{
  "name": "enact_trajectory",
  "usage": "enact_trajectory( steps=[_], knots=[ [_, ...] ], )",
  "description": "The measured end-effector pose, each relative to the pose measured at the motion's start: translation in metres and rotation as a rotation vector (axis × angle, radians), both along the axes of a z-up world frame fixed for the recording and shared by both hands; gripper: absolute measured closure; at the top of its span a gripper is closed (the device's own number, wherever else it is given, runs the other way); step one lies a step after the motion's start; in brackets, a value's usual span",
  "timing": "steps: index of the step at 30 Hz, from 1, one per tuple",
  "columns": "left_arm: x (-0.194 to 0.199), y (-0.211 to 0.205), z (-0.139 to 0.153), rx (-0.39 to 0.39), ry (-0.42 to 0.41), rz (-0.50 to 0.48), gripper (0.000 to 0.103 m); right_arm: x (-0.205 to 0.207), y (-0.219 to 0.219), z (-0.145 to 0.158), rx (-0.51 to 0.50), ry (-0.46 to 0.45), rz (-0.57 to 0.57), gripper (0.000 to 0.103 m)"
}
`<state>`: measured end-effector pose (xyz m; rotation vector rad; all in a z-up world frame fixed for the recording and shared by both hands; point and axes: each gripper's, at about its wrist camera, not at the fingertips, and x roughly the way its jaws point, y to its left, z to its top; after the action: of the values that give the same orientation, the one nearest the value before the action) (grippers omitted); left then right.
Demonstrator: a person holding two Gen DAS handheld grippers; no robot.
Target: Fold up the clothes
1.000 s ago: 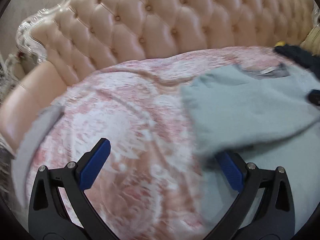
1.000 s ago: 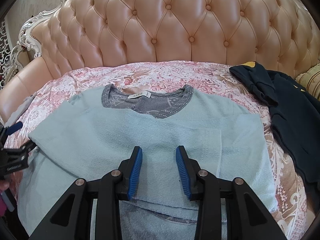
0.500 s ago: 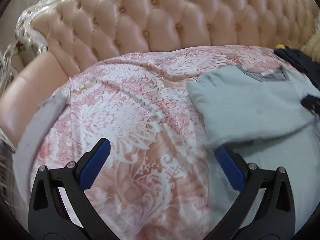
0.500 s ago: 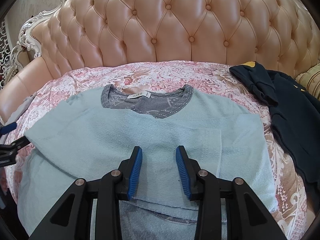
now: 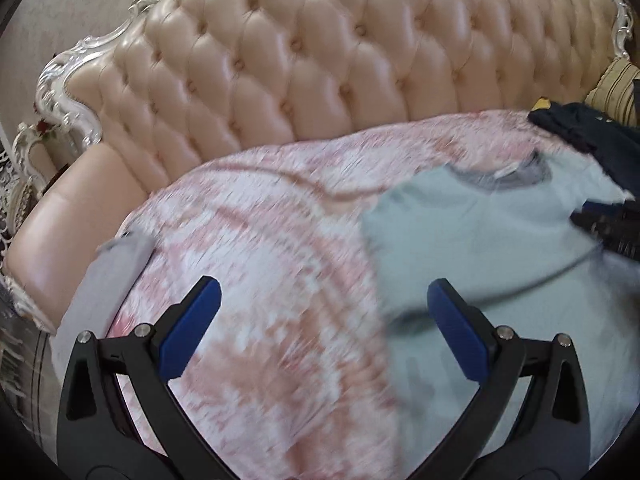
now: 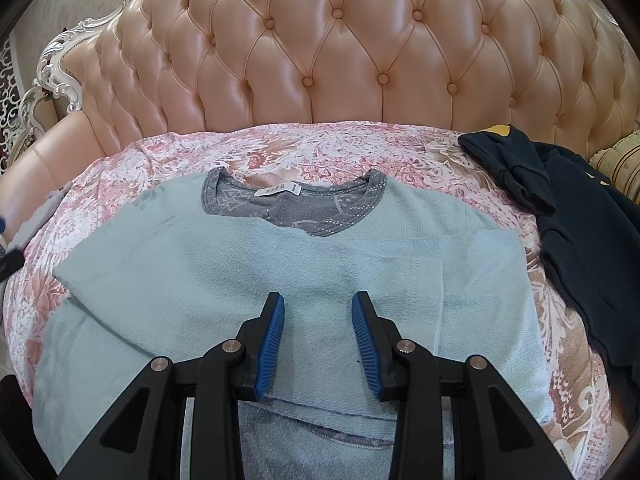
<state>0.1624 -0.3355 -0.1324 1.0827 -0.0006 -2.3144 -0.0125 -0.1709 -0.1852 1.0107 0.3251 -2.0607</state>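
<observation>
On the pink floral throw (image 6: 320, 148) covering the tufted sofa (image 6: 340, 48), the soft, light blue sweater (image 6: 160, 256) lies sleeves-crossed, best gripped at its hem; left gripper (image 5: 324, 320) spread empty, right gripper (image 6: 318, 332) part-open, holding nothing.

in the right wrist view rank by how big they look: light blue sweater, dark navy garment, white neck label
1. light blue sweater
2. dark navy garment, partly cut off at the frame edge
3. white neck label
</observation>
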Motion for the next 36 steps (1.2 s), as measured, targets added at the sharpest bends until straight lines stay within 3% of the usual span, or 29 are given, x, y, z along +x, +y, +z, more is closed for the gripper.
enact_trajectory(
  steps=[3, 6, 10, 15, 17, 19, 20, 22, 26, 29, 36],
  knots=[
    [-0.026, 0.007, -0.005, 0.011, 0.007, -0.036, 0.000, 0.000, 0.000, 0.000, -0.001, -0.001, 0.000, 0.066],
    [-0.040, 0.006, -0.034, 0.018, -0.080, -0.040, 0.000, -0.001, 0.000, 0.000, -0.006, -0.006, 0.000, 0.066],
    [-0.033, -0.013, -0.045, 0.129, -0.039, -0.043, 0.000, -0.001, 0.001, 0.000, -0.012, -0.010, 0.000, 0.066],
    [-0.033, -0.014, -0.048, 0.141, -0.031, -0.055, 0.000, -0.001, 0.002, 0.000, -0.016, -0.015, 0.001, 0.066],
    [-0.030, -0.019, -0.049, 0.192, -0.017, -0.047, 0.000, -0.003, 0.003, 0.001, -0.022, -0.026, 0.001, 0.066],
    [-0.022, -0.030, -0.036, 0.250, 0.038, -0.015, 0.000, -0.006, 0.004, 0.002, -0.038, -0.063, 0.010, 0.062],
    [-0.017, -0.035, -0.029, 0.280, 0.067, 0.002, 0.000, -0.010, 0.006, 0.005, -0.055, -0.100, 0.020, 0.054],
    [-0.007, -0.046, -0.011, 0.319, 0.139, 0.028, 0.000, -0.021, 0.014, 0.015, -0.094, -0.188, 0.022, 0.051],
    [-0.008, -0.058, 0.024, 0.374, 0.243, 0.020, 0.000, -0.026, 0.036, 0.035, -0.140, -0.114, -0.034, 0.051],
    [-0.037, -0.049, 0.022, 0.424, 0.225, -0.055, 0.000, -0.023, 0.031, 0.037, -0.128, -0.090, -0.019, 0.051],
    [-0.070, -0.055, -0.033, 0.484, 0.102, 0.007, 0.000, 0.002, -0.039, 0.027, -0.006, -0.023, 0.180, 0.051]
  ],
)
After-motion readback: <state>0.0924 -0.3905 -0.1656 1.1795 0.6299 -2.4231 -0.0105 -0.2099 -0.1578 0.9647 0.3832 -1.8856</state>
